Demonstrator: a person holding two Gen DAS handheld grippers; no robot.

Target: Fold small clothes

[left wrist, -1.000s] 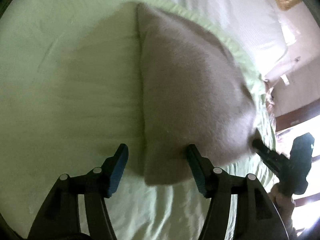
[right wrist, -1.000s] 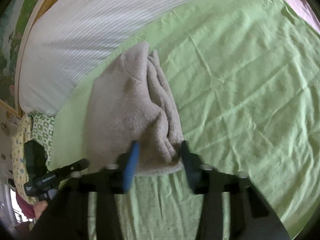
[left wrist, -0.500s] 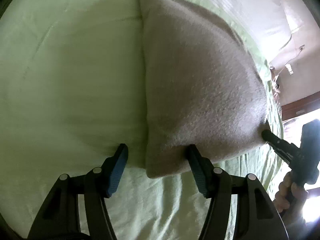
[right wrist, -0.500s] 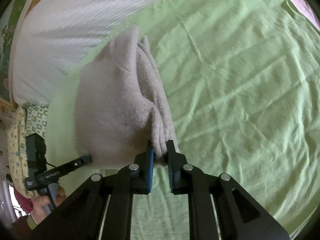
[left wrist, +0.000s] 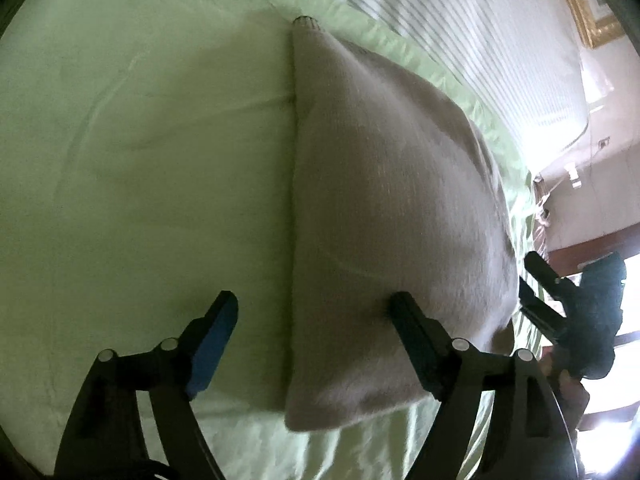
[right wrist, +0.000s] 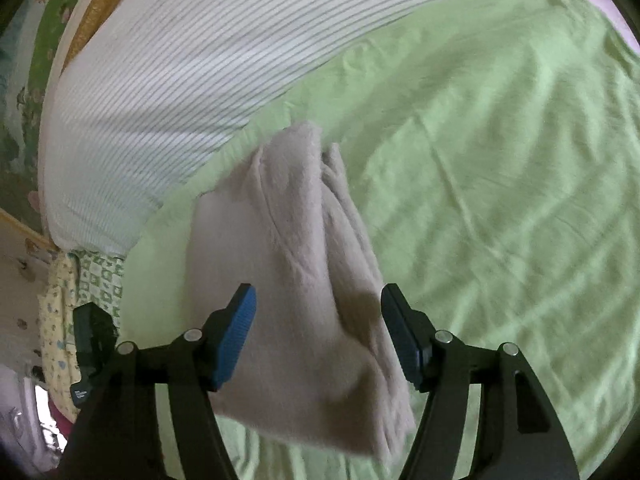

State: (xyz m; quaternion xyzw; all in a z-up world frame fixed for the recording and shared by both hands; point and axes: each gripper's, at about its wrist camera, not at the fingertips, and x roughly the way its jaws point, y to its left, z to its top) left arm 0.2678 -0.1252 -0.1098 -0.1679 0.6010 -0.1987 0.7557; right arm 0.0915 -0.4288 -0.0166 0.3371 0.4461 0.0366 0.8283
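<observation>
Garment [right wrist: 296, 280] beige. Sheet [right wrist: 500, 160] light green. Cover [right wrist: 192, 60] white with thin grey stripes. Hand-held gripper pads [right wrist: 236, 336] blue, frames black.

Bed [right wrist: 500, 152] under a wrinkled light-green sheet [left wrist: 140, 184] — 1 folded beige garment [right wrist: 304, 288] lying flat on it, near the white striped bedding [right wrist: 180, 72].
</observation>
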